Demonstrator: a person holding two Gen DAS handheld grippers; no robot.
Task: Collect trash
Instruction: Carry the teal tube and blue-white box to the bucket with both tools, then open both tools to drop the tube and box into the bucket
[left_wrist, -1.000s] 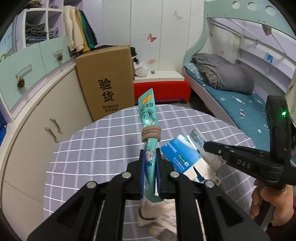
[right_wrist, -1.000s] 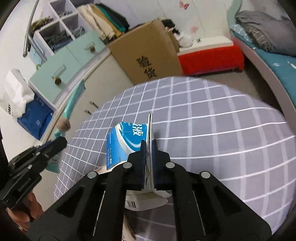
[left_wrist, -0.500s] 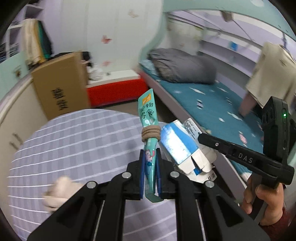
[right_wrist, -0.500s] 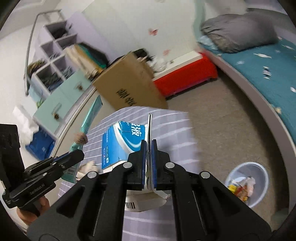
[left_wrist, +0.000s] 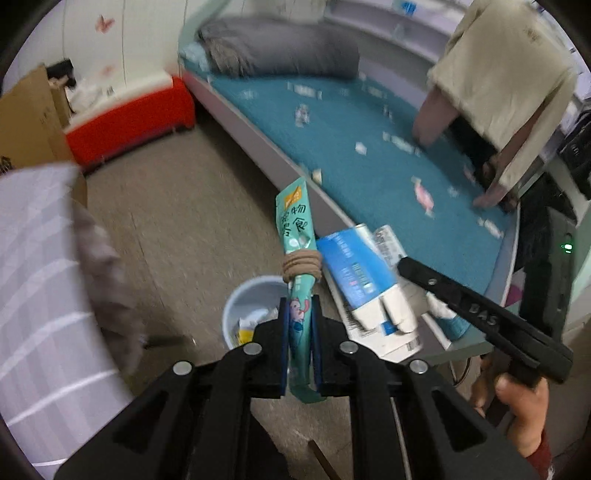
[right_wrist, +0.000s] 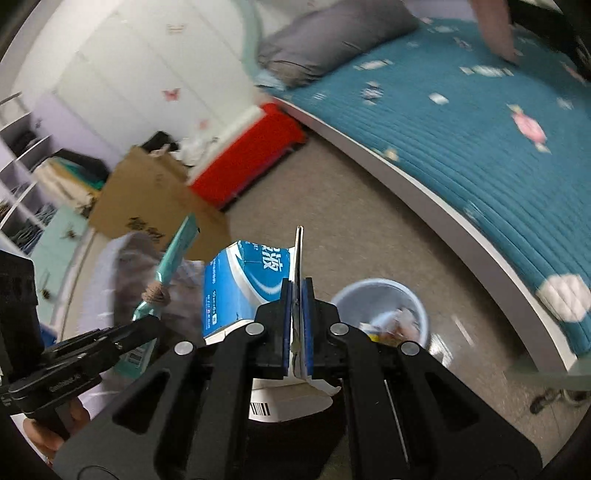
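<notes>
Teal snack pouch (left_wrist: 295, 236), tan hair tie around its middle, is clamped upright in the left gripper (left_wrist: 298, 325). Blue-white carton (right_wrist: 245, 284), flattened, is pinched by its flap in the right gripper (right_wrist: 297, 317). Both hang above the pale blue bin (left_wrist: 245, 306), which already holds scraps. Bare floor (left_wrist: 177, 206) all round the bin; bed edge (left_wrist: 280, 158) close on one side, checked tablecloth (left_wrist: 33, 280) on the other. A second ago both were over the table, bin unseen. Pouch print reads 物食; carton print blurred; right gripper's body marked DAS.
</notes>
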